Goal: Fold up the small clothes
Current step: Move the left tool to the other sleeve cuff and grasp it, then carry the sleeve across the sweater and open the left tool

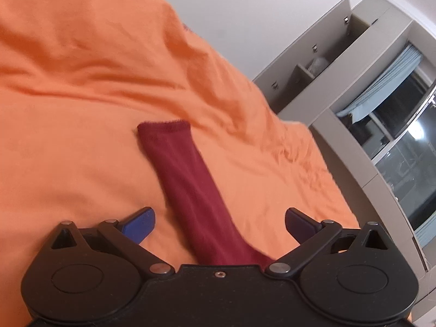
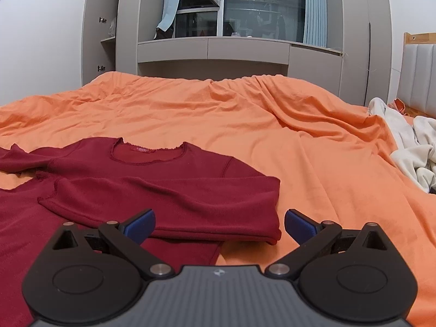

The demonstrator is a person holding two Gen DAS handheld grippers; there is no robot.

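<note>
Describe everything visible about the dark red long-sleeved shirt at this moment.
The dark red shirt lies flat, front up, on the orange bedsheet. It looks like soft knit with frilled edging at the round neckline, where a red label shows. One sleeve is folded across the chest, its cuff toward the left; the other sleeve lies stretched out straight on the sheet. Both the left hand-held gripper and right hand-held gripper are open, gripping nothing.

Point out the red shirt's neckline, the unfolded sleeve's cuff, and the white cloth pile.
Neckline (image 2: pixel 147 154), right wrist view, inside the collar.
Cuff (image 1: pixel 163 128), left wrist view, sleeve's far end.
White cloth pile (image 2: pixel 408 147), right wrist view, its middle.
</note>
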